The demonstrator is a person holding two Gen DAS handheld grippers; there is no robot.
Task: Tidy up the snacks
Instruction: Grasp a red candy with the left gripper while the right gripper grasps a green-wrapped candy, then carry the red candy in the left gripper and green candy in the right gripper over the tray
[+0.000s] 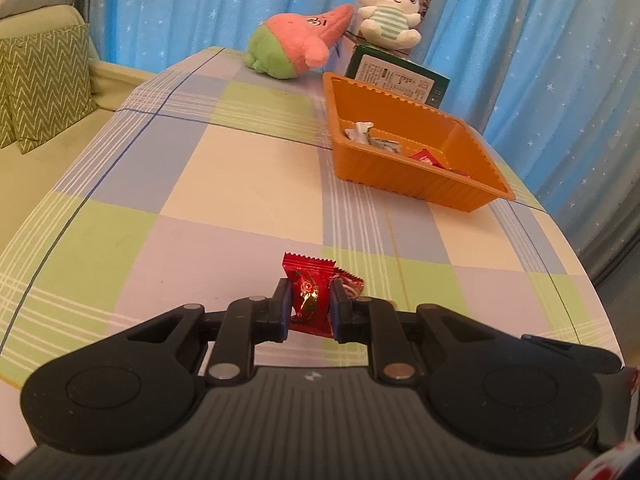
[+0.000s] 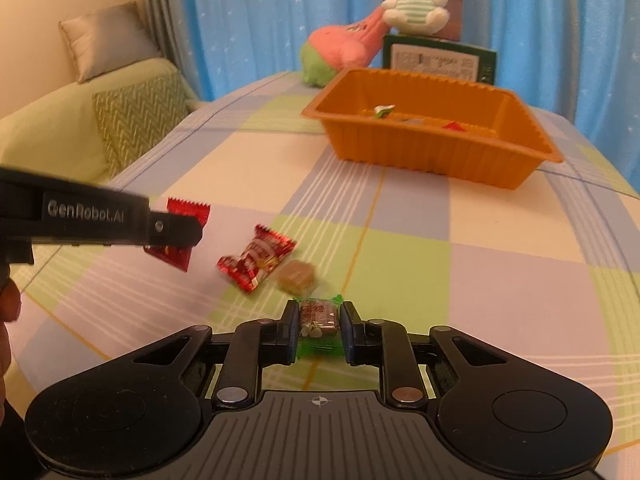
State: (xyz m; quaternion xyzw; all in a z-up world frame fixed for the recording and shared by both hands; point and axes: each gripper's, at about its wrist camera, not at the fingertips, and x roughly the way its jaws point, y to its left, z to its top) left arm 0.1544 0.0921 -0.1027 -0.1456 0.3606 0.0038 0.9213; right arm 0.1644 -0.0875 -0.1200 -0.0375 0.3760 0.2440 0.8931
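Note:
My left gripper (image 1: 309,305) is shut on a red candy packet (image 1: 310,294), held just above the checked tablecloth; the right wrist view shows it from the side (image 2: 176,232) with the red packet (image 2: 188,210) in it. My right gripper (image 2: 319,322) is shut on a green-wrapped candy (image 2: 319,325). A second red candy (image 2: 256,258) and a brown candy (image 2: 297,277) lie on the cloth between the grippers. The orange tray (image 1: 472,148) (image 2: 424,152) at the far right holds a few wrapped snacks.
Behind the tray stand a dark green box (image 1: 396,76), a white plush (image 1: 390,8) and a pink-green plush (image 1: 296,42). A sofa with zigzag cushions (image 1: 40,80) lies left of the table. Blue curtains hang behind. The table edge curves away at right.

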